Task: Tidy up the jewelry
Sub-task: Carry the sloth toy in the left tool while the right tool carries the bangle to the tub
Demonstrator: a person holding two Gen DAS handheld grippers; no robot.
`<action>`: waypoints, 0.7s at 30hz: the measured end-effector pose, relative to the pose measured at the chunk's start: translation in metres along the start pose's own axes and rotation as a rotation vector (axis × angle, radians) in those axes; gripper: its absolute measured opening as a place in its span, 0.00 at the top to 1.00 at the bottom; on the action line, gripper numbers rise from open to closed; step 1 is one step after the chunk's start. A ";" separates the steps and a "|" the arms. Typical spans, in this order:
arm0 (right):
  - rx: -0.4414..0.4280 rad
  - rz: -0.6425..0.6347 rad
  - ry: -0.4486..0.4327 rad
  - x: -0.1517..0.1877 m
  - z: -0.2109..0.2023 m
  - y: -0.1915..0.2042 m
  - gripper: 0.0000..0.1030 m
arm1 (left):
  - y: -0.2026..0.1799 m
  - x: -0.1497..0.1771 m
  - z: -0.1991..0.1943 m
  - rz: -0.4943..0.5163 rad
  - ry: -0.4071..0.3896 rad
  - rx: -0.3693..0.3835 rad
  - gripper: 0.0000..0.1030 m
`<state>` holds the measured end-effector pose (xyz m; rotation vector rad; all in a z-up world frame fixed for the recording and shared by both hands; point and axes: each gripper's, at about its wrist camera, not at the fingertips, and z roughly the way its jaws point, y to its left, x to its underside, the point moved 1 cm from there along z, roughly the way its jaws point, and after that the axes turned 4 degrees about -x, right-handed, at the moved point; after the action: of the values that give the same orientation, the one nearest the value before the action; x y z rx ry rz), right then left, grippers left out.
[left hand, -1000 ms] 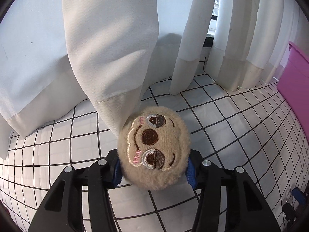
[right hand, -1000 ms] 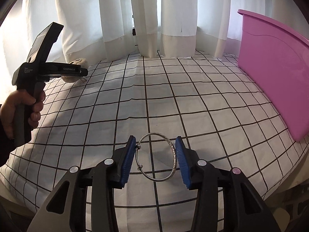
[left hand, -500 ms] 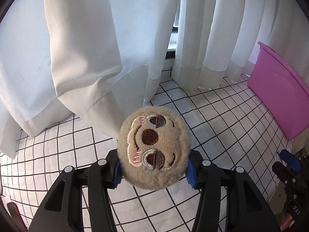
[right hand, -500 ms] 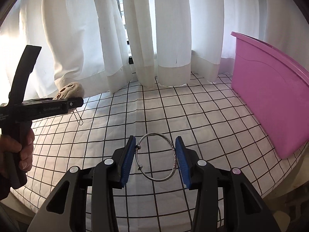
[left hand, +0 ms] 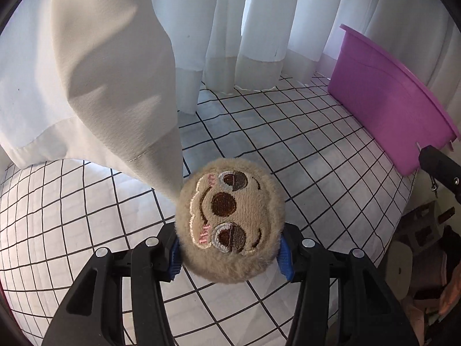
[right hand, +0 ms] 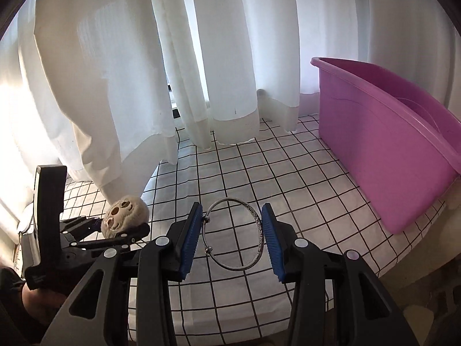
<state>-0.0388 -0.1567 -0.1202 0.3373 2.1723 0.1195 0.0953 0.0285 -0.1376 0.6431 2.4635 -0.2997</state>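
Observation:
My left gripper (left hand: 229,255) is shut on a round tan plush sloth-face charm (left hand: 230,220), held above the checked cloth. In the right wrist view the same plush charm (right hand: 125,212) shows at the lower left in the left gripper (right hand: 126,225), with a thin chain hanging under it. A silver bangle (right hand: 234,235) stands between the blue pads of my right gripper (right hand: 233,238), which is shut on it, above the cloth. The pink plastic bin (right hand: 383,155) stands on the right; the pink bin (left hand: 389,98) also shows in the left wrist view.
White curtains (right hand: 201,57) hang along the back, and one fold of curtain (left hand: 115,86) drapes close to the plush. The white cloth with a black grid (right hand: 259,173) covers the table. The table's front and right edges drop off beyond the bin. Clutter lies on the floor (left hand: 426,245) at right.
Both grippers have risen above the cloth with their loads. The left gripper has swung right, bringing the pink bin into its view, and it now sits closer to the right gripper.

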 end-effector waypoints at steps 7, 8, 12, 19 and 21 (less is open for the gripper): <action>0.025 0.024 0.017 0.013 -0.006 -0.010 0.60 | -0.030 0.024 0.011 0.047 -0.031 0.013 0.48; 0.028 0.027 0.019 0.015 -0.007 -0.012 0.60 | -0.034 0.026 0.011 0.052 -0.039 0.019 0.48; 0.044 0.040 0.019 0.021 -0.012 -0.017 0.60 | -0.051 0.032 0.015 0.074 -0.046 0.047 0.46; 0.075 0.051 0.002 0.026 -0.026 -0.026 0.60 | -0.067 0.042 0.028 0.074 0.002 0.069 0.47; 0.079 0.059 -0.004 0.025 -0.031 -0.028 0.60 | -0.071 0.040 0.025 0.082 -0.004 0.080 0.48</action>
<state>-0.0832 -0.1751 -0.1279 0.4465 2.1676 0.0663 0.0423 -0.0262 -0.1757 0.7733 2.4238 -0.3682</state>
